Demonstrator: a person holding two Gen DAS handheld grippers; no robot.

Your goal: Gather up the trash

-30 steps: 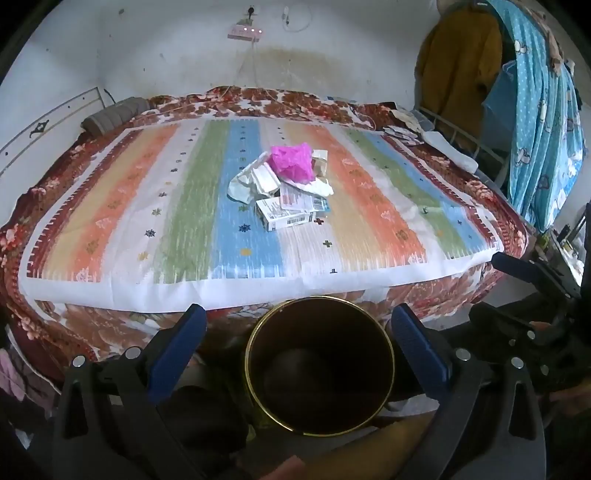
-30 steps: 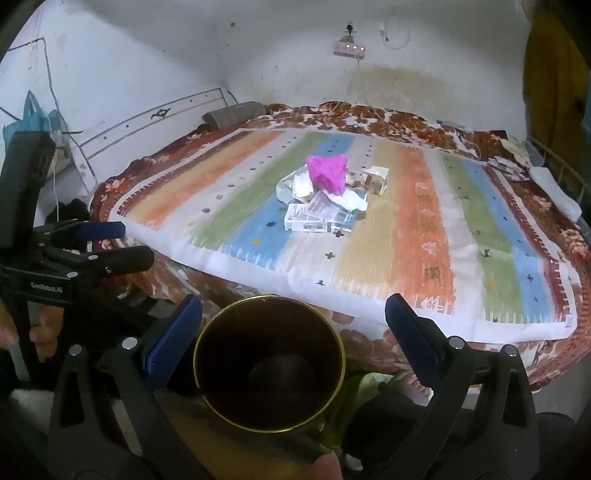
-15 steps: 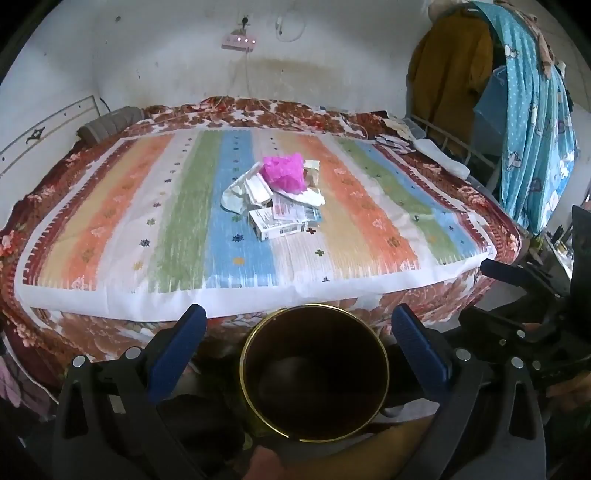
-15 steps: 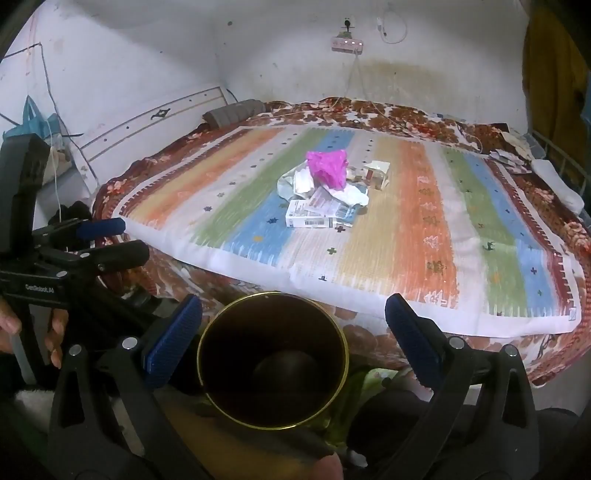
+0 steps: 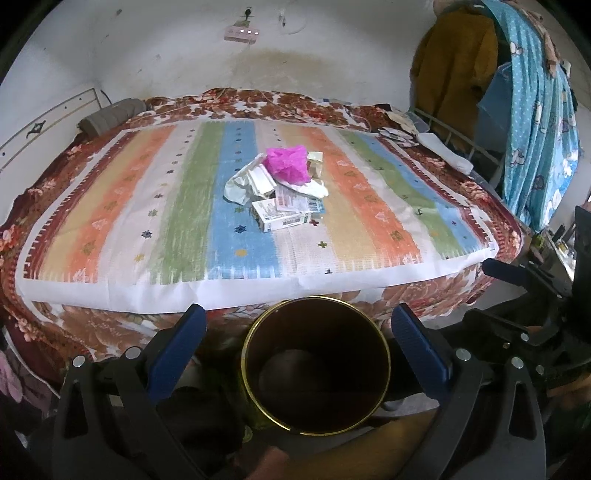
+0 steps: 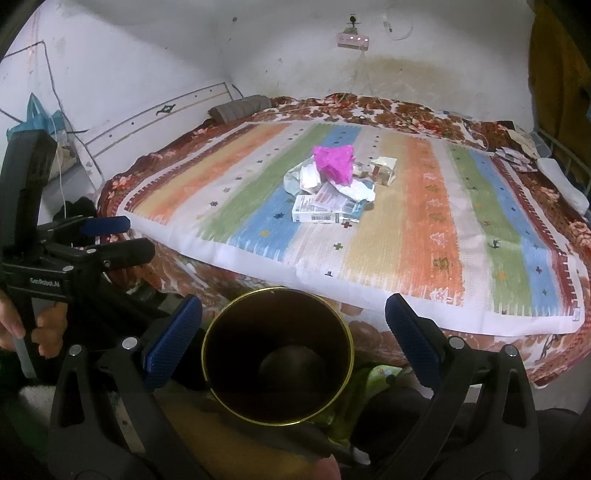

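A pile of trash lies in the middle of the striped bed cover [image 5: 110, 221]: a crumpled pink wrapper [image 5: 288, 164], white paper scraps [image 5: 243, 184], a flat white carton [image 5: 280, 218] and a small beige box [image 5: 316, 166]. The same pile shows in the right wrist view, with the pink wrapper [image 6: 334, 162] and the carton [image 6: 321, 212]. A dark bin with a gold rim [image 5: 316, 365] stands below the bed's near edge, between the fingers of my open left gripper [image 5: 306, 347]. My right gripper [image 6: 291, 332] is open and empty, with the bin [image 6: 277, 358] between its fingers too.
A grey pillow [image 5: 110, 116] lies at the bed's far left. Clothes hang at the right: a blue dotted cloth [image 5: 535, 110] and a mustard garment [image 5: 450, 66]. A white wall with a power strip [image 5: 242, 34] is behind the bed. White items [image 5: 443, 155] lie on the far right edge.
Both grippers have risen and tilted slightly, so the bed sits lower and closer in view. The trash pile and the bin have not moved. Both grippers stay open.
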